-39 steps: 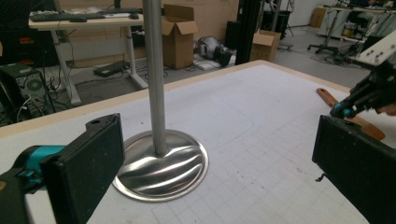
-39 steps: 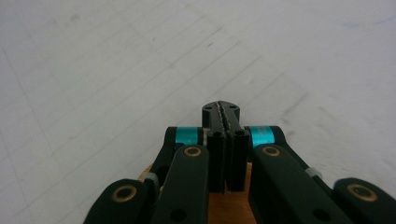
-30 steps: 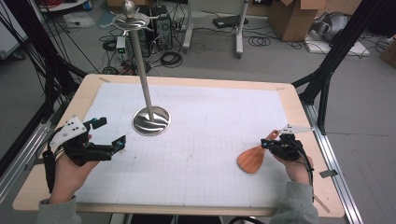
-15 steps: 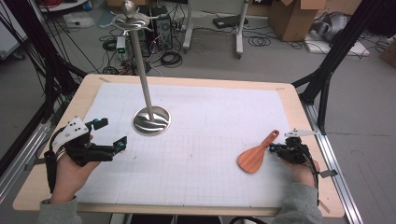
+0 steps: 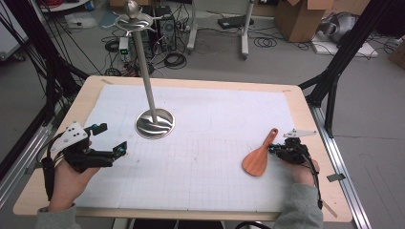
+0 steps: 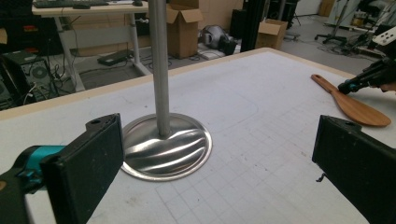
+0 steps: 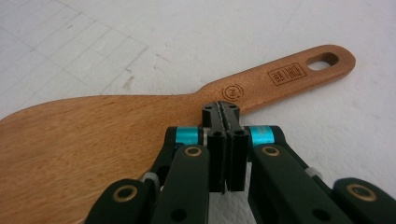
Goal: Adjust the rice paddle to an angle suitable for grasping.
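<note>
A wooden spatula (image 5: 258, 157) lies flat on the white gridded mat at the right, its handle pointing away from me. My right gripper (image 5: 271, 149) is at its right side, jaws shut pad to pad with nothing between them. In the right gripper view the closed tips (image 7: 220, 109) sit at the edge of the spatula (image 7: 93, 140) where blade meets handle. My left gripper (image 5: 112, 137) rests open at the left of the table. The left gripper view shows its jaws (image 6: 219, 140) wide apart and empty.
A steel stand with a round base (image 5: 154, 124) and a tall pole stands left of centre, just ahead of the left gripper's jaws (image 6: 163, 144). The wooden table edge (image 5: 305, 102) frames the mat. Black frame posts flank both sides.
My right gripper has drawn back to the right, off the spatula's handle. The spatula lies about where it was. The left gripper has not moved.
</note>
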Available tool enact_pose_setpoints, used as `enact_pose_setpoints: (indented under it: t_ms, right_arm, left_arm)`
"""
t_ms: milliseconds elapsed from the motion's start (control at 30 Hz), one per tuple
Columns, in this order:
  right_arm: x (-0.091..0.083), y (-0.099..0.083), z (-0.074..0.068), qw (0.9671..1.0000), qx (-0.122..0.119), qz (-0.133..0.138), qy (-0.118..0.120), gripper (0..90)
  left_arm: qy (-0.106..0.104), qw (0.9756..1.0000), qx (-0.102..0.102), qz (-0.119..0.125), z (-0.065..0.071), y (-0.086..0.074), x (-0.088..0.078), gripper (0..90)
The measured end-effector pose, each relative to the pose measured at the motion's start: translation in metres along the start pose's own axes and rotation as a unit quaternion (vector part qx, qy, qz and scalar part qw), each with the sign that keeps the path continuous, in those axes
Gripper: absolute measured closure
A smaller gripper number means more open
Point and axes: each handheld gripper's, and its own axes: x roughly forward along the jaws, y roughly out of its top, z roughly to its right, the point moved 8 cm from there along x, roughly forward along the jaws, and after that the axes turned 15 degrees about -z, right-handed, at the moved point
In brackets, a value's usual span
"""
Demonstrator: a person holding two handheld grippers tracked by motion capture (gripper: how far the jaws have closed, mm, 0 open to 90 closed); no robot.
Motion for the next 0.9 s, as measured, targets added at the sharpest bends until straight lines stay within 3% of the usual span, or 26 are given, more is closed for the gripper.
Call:
enact_pose_setpoints:
  t_ms: [467,900]
  right_arm:
    - [0.014,0.021,-0.015,0.9995,-0.026,-0.005,0.017,89.7]
    - [0.031,0.048,-0.042,0.9962,-0.078,-0.022,0.032,89.7]
  left_arm:
    - [0.013,0.9999,-0.007,-0.004,-0.005,-0.010,-0.012,2.9]
    - [0.033,0.9993,-0.016,-0.004,-0.013,-0.020,-0.030,2.9]
